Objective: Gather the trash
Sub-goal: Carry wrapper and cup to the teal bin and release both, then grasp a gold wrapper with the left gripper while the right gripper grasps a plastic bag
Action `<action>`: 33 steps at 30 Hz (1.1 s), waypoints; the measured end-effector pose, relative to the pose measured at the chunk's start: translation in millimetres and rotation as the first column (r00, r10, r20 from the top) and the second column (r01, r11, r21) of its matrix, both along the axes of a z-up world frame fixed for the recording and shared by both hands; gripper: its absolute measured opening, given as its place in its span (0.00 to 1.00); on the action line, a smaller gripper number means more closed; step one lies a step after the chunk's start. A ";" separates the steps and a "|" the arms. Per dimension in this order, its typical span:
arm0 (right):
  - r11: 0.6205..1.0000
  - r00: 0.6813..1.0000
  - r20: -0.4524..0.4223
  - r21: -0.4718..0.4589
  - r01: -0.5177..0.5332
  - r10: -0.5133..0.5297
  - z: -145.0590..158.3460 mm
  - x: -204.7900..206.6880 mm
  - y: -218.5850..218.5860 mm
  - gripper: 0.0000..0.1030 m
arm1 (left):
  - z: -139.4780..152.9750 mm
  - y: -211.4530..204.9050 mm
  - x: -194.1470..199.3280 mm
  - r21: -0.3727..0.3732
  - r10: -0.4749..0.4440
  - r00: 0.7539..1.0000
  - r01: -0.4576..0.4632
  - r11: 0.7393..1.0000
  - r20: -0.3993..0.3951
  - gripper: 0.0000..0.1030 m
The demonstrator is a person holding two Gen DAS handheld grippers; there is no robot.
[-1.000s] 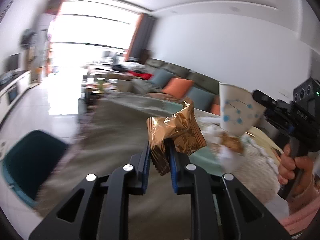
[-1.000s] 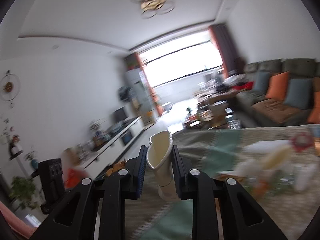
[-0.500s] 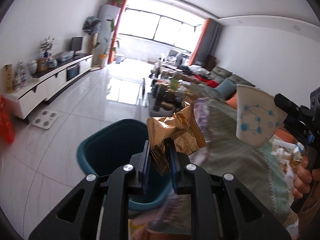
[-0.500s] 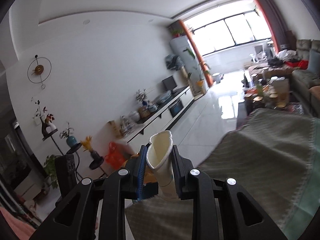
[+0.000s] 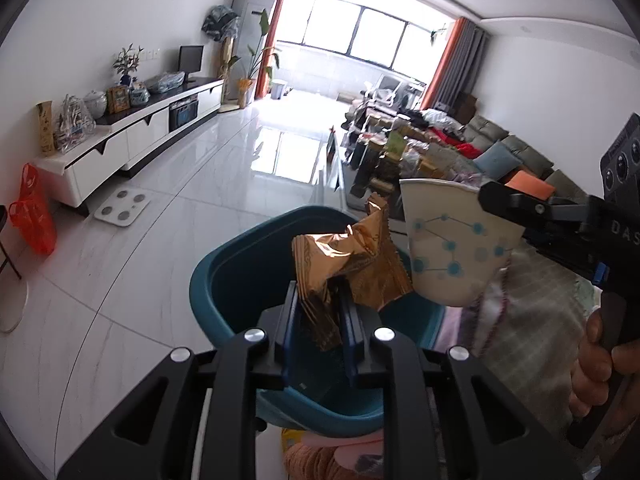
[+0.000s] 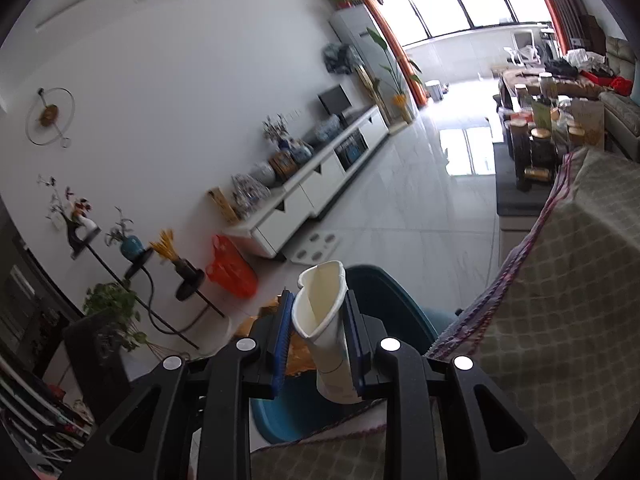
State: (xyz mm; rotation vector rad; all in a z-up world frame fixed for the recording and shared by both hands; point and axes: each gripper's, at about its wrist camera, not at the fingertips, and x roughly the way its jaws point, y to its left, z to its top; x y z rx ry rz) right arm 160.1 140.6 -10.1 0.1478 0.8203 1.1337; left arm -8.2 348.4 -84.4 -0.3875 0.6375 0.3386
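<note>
A teal bin [image 5: 240, 276] is seen on the pale tiled floor [image 5: 168, 216], just beside the cloth-covered table [image 6: 560, 320], and it lies directly below and ahead of both grippers. The left gripper [image 5: 320, 312] is held over the bin's middle and is judged the nearer of the two; its jaws are nearly closed, pinching a crumpled gold wrapper [image 5: 348, 260] whose long axis points up and away. The right gripper [image 6: 318, 340] is held above the bin's table-side rim, narrowly closed on a squashed paper cup [image 6: 324, 320] with its mouth forward. A blue dot-and-line pattern is printed on the cup; "DAS" can be read on the right gripper's body.
</note>
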 end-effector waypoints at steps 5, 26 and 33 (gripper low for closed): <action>0.997 0.998 -0.056 -0.072 -0.003 -0.001 -14.3 8.8 16.6 0.31 | -9.3 6.5 5.3 -0.027 0.013 1.000 -0.014 1.000 -0.028 0.31; 0.999 0.985 0.169 0.010 0.044 -0.046 43.6 -35.3 -103.7 0.64 | 50.9 -82.1 -4.0 0.035 -0.205 0.957 0.202 0.979 0.206 0.60; 0.979 0.948 0.250 0.017 0.202 -0.200 53.4 -50.4 -189.8 0.64 | 54.3 -169.9 15.5 0.063 -0.452 0.862 0.451 0.891 0.231 0.61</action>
